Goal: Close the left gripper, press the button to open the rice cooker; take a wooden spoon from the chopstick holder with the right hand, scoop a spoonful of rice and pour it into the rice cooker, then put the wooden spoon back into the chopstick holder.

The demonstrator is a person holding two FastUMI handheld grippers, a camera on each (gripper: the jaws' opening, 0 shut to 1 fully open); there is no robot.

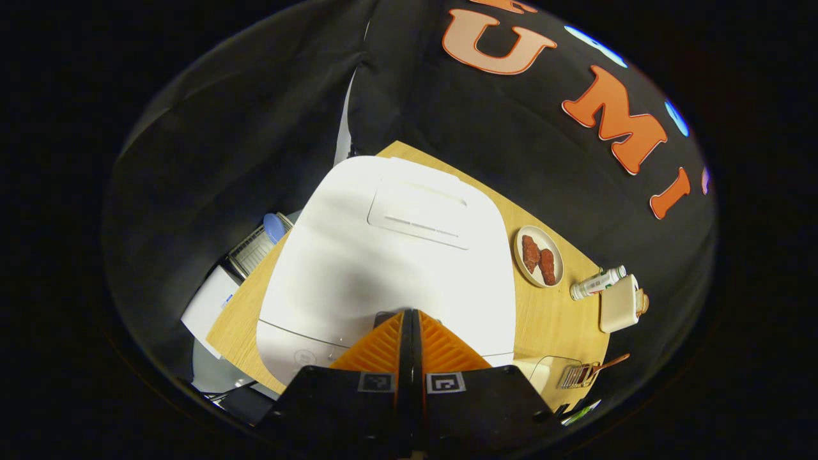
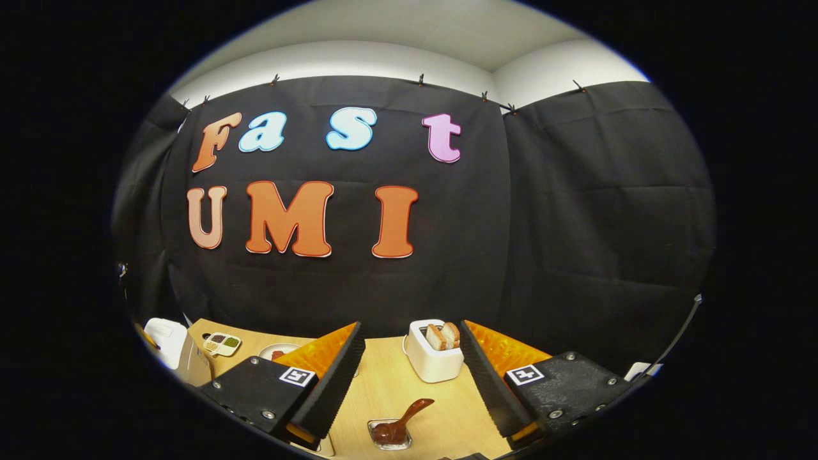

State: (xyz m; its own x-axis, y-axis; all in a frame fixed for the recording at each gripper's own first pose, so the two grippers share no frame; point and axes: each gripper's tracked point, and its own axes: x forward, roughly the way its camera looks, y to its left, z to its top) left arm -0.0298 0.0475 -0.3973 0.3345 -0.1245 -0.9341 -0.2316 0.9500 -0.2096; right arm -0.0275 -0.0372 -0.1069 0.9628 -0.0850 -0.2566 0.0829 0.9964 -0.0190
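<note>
The white rice cooker [image 1: 383, 268] stands on the wooden table with its lid down. My left gripper [image 1: 409, 314] is shut on nothing, and its tips sit over the front edge of the lid, hiding what lies under them. Whether they touch the lid I cannot tell. The wooden spoon [image 1: 609, 364] leans in the chopstick holder [image 1: 578, 377] at the table's near right corner. In the right gripper view the spoon [image 2: 416, 407] stands in the holder [image 2: 388, 434] low between my fingers. My right gripper [image 2: 411, 329] hangs open above it, holding nothing. The rice cooker [image 2: 167, 340] is at the far left.
A plate of red-brown food [image 1: 539, 257], a lying bottle [image 1: 597, 283] and a white toaster [image 1: 618, 303] sit right of the cooker. The toaster [image 2: 434, 354] holds bread slices. A seasoning dish [image 2: 222, 344] lies by the back wall. Boxes [image 1: 211, 306] lie beyond the table's left edge.
</note>
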